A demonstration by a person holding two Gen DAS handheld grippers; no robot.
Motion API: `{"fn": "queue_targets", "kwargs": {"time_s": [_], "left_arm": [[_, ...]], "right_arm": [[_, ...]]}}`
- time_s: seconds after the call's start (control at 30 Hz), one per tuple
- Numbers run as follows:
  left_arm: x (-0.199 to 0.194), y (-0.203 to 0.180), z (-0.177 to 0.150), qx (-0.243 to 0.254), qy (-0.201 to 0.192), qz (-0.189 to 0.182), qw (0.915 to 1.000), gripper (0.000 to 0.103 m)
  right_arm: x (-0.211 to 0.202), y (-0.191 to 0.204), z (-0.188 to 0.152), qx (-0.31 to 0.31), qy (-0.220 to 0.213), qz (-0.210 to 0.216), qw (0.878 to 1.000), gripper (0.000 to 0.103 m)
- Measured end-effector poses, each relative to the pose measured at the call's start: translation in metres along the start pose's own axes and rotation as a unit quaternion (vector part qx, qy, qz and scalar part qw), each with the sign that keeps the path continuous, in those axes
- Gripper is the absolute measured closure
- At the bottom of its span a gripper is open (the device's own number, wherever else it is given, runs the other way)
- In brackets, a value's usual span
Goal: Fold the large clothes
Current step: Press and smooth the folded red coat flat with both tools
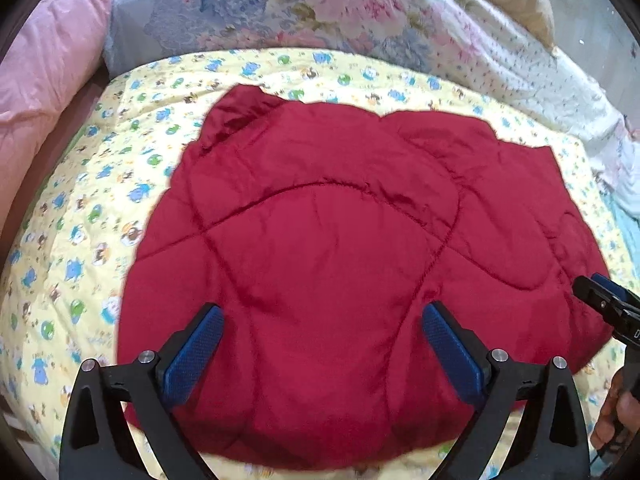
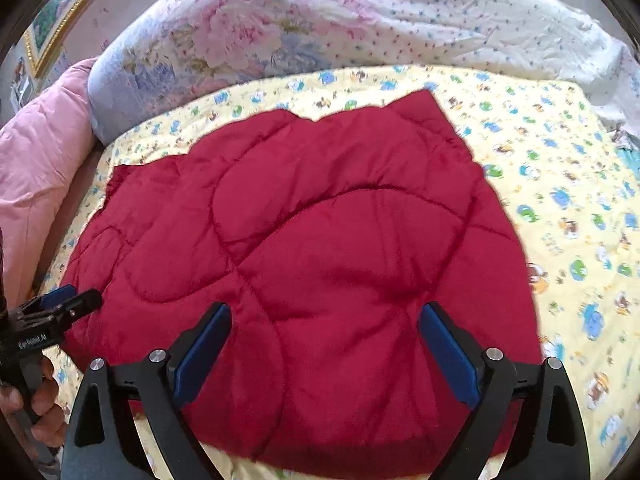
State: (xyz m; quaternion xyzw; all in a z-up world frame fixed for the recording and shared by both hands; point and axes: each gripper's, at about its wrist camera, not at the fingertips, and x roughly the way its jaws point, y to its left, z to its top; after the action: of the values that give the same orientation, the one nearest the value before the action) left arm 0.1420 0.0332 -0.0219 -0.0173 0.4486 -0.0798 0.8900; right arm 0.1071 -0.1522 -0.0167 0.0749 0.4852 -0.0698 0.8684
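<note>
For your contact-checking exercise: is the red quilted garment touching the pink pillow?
Apart. The right wrist view shows yellow sheet between red quilted garment and pink pillow.

Bed is covered by a yellow cartoon-print sheet [image 1: 100,200], a floral quilt [image 2: 280,40] is bunched at its far side, a pink duvet [image 1: 44,92] lies left, and a gilt-framed picture [image 2: 52,28] is hung on the wall.

The bed is covered by a yellow cartoon-print sheet [image 1: 100,208], and a red quilted garment [image 1: 340,260] lies spread flat on its middle. A floral duvet [image 2: 320,28] is bunched along the far edge, a pink one [image 1: 44,92] at the left.
</note>
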Motion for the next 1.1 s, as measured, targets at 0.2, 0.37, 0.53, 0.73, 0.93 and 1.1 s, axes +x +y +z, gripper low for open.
{"fn": "queue_targets", "kwargs": {"time_s": [0.2, 0.37, 0.53, 0.73, 0.93, 1.1], "left_arm": [[-0.018, 0.018, -0.016, -0.014, 0.002, -0.017, 0.9998, 0.003], [0.004, 0.02, -0.024, -0.013, 0.022, 0.007, 0.9997, 0.0], [0.009, 0.015, -0.02, -0.013, 0.022, 0.01, 0.9996, 0.0], [0.014, 0.016, -0.024, -0.01, 0.019, 0.011, 0.9997, 0.0], [0.014, 0.015, -0.027, -0.008, 0.016, 0.011, 0.9998, 0.0], [0.013, 0.015, -0.026, -0.006, 0.016, 0.015, 0.9997, 0.0]], "right_arm": [[-0.007, -0.004, -0.017, -0.018, 0.021, 0.001, 1.0, 0.008], [0.013, -0.011, -0.026, -0.013, 0.035, 0.002, 0.999, 0.007], [0.002, -0.007, -0.024, -0.013, 0.029, -0.003, 1.0, 0.008], [0.006, -0.013, -0.032, -0.016, 0.033, -0.004, 0.999, 0.007], [0.013, -0.018, -0.038, -0.006, 0.024, 0.003, 1.0, 0.007], [0.012, -0.018, -0.04, -0.004, 0.02, 0.004, 1.0, 0.007]]}}
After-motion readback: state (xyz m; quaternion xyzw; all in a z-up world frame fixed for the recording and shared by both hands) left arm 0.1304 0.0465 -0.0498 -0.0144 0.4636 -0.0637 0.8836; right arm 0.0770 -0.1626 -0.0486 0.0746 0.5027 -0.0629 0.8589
